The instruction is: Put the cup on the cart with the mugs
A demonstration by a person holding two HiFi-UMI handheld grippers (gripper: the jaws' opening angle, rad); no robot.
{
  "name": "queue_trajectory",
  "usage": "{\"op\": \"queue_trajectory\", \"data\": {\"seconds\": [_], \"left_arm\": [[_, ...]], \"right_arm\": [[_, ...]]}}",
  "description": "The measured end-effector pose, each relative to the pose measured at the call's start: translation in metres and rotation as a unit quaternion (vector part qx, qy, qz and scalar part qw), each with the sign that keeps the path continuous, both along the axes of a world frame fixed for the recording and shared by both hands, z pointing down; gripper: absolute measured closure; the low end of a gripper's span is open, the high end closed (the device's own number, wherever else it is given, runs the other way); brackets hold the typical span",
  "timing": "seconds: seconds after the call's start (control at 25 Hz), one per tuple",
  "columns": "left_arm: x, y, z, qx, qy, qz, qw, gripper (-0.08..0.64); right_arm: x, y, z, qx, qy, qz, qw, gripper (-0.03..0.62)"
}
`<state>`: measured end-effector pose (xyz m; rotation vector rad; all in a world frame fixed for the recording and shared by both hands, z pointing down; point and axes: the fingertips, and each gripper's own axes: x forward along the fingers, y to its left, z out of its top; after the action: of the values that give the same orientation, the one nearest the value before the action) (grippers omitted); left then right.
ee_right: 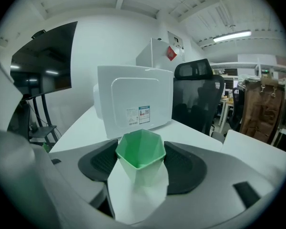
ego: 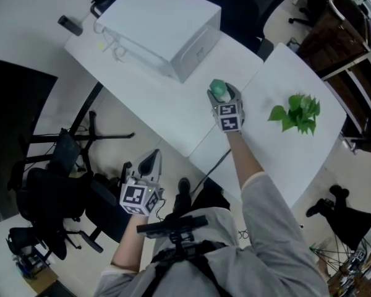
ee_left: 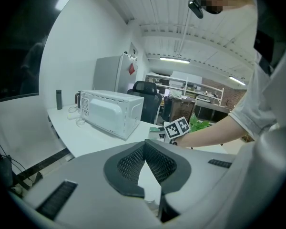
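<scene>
Gripping: right tongs (ego: 221,93) clenched on the green cup (ee_right: 140,159), pads against both sides | left tongs (ee_left: 144,146) closed on nothing, held clear of the counter (ego: 167,107) | cup at the counter's edge, near the microwave (ego: 164,26) | I judge: grasp made; carry and set-down remain; no cart in view.

2 white tables (ego: 173,113) stand beside black chairs (ego: 49,197).
</scene>
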<state>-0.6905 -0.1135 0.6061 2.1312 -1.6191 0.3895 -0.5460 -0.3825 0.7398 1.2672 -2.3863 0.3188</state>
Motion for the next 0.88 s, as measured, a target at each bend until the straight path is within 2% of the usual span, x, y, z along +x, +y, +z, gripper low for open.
{"op": "queue_trajectory", "data": {"seconds": [0.48,0.88], "left_arm": [[-0.01,0.015,-0.014,0.039,0.013,0.016,0.999,0.555],[-0.013,0.04,-0.032,0.065,0.019,0.064,0.9957,0.555]], "right_arm": [[0.01,0.042,-0.074,0.018,0.0,0.001,1.0,0.282],[0.01,0.133,-0.147,0.033,0.002,-0.011,0.999,0.282]]}}
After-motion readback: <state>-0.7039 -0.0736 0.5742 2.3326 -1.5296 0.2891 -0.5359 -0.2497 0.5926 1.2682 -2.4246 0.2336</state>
